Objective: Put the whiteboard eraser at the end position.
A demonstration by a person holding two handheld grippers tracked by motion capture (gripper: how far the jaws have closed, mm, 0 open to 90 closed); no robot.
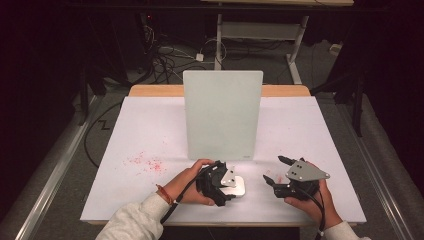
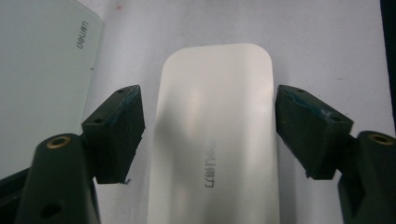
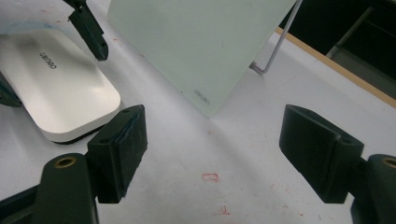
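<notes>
The white eraser (image 2: 215, 140) and glass board (image 3: 201, 42) both read "deli".

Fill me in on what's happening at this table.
A person sits at a white table with a hand-held gripper in each hand. The left hand-held gripper is open, its jaws straddling a small white rounded eraser-like block without visibly touching it. The right hand-held gripper is open over bare tabletop, holding nothing. A pale glass board stands propped behind them, and red marks smudge the table.
</notes>
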